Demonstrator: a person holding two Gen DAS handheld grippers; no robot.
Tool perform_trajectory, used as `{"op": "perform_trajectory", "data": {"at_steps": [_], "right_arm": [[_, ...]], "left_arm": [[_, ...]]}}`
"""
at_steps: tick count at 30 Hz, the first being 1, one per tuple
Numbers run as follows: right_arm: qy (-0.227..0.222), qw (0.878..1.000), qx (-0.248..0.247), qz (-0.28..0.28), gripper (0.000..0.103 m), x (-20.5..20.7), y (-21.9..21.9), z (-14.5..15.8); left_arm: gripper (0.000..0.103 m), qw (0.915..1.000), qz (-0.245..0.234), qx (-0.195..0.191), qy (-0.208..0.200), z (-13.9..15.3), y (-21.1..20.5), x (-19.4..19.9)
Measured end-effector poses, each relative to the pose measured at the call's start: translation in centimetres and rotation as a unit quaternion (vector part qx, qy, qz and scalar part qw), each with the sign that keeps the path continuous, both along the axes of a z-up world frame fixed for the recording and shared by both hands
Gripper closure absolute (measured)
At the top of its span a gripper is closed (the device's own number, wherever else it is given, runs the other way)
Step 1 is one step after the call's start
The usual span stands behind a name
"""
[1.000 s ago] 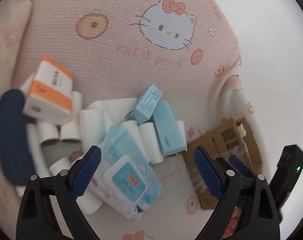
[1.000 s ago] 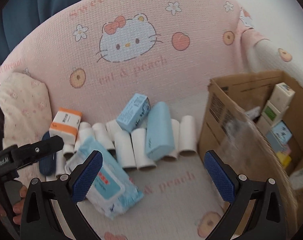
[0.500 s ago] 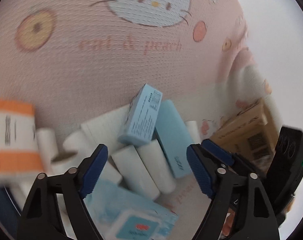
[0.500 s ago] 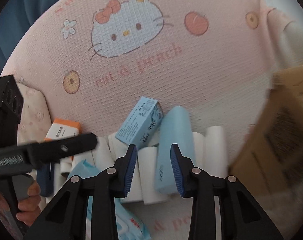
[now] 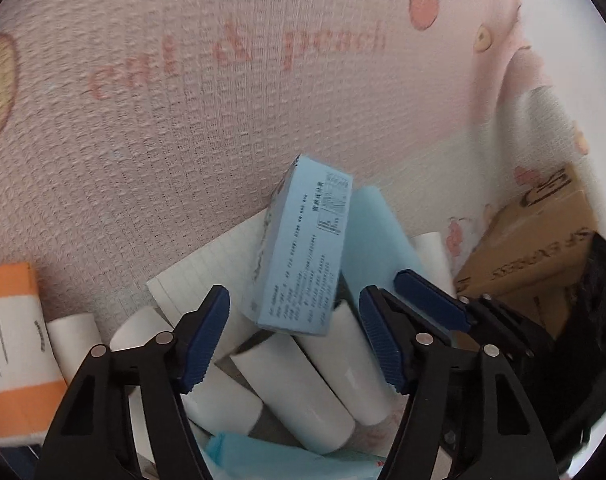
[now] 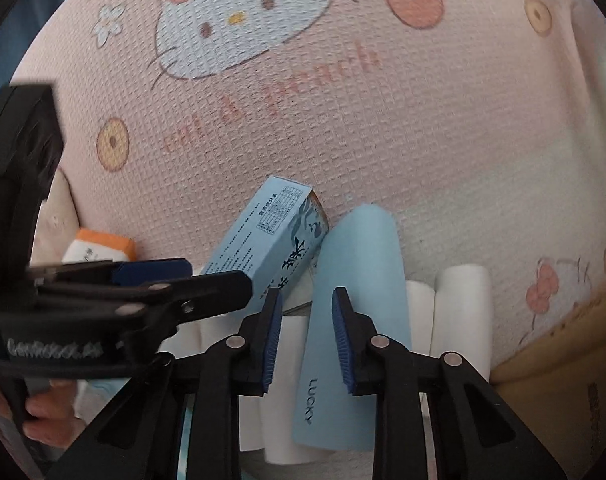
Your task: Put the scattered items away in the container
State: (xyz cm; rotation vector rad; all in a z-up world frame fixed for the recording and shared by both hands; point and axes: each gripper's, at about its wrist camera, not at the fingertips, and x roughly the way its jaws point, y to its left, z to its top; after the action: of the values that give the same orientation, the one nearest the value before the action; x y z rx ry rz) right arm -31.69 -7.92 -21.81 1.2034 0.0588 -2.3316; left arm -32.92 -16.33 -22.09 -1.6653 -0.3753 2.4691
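Observation:
A light blue printed box (image 5: 303, 256) leans on several white paper rolls (image 5: 303, 384) against a pink Hello Kitty cushion. My left gripper (image 5: 293, 344) is open, its pads on either side of the box's lower end, not touching. The box also shows in the right wrist view (image 6: 271, 236). My right gripper (image 6: 306, 344) is narrowly open just above a plain light blue "Lucky" pack (image 6: 355, 320); I cannot tell whether it touches. The cardboard box (image 5: 543, 248) stands at the right, and its edge shows in the right wrist view (image 6: 563, 344).
An orange and white tissue pack (image 5: 7, 352) lies at the left, also seen in the right wrist view (image 6: 103, 246). A blue wet-wipes pack (image 5: 263, 456) lies below the rolls. The pink cushion (image 6: 303, 120) rises right behind the pile. The left gripper's body (image 6: 63, 300) crosses the right wrist view.
Both grippers have moved in close to the pile. The left jaws have narrowed around the blue printed box. The right jaws have closed from wide to a narrow gap over the blue pack.

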Motion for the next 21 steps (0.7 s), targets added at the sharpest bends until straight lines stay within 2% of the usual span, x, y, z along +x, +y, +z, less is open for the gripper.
{"op": "perform_trajectory", "data": {"at_steps": [1,3,5,9,13,16,21], "right_arm": [[0.003,1.0,0.002,0.006,0.081,0.0,-0.2,-0.1],[0.012,1.0,0.008,0.015,0.081,-0.2,-0.7,-0.5],[0.009,1.0,0.006,0.027,0.081,-0.6,-0.9,-0.8],[0.015,0.999,-0.007,0.037,0.081,-0.8,-1.4,-1.1],[0.011,0.998,-0.05,0.036,0.081,-0.8,-1.0,-0.3],[0.022,0.997,-0.068,0.039,0.081,0.2,-1.0,1.2],[0.039,0.995,-0.085,0.043,0.081,2.0,-0.7,3.6]], "left_arm": [[0.035,1.0,-0.003,-0.002,-0.007,-0.3,0.2,-0.4],[0.049,0.9996,0.002,0.003,-0.029,-1.1,0.2,-0.9],[0.052,0.9986,0.023,0.027,-0.038,-1.5,-0.3,-1.0],[0.056,0.9976,0.04,0.053,-0.019,-1.4,-1.3,-0.4],[0.058,0.9946,0.047,0.092,-0.005,-0.8,-2.1,0.8],[0.058,0.993,0.046,0.105,0.029,0.7,-2.5,2.4],[0.062,0.9887,0.041,0.13,0.063,3.7,-4.4,5.4]]}}
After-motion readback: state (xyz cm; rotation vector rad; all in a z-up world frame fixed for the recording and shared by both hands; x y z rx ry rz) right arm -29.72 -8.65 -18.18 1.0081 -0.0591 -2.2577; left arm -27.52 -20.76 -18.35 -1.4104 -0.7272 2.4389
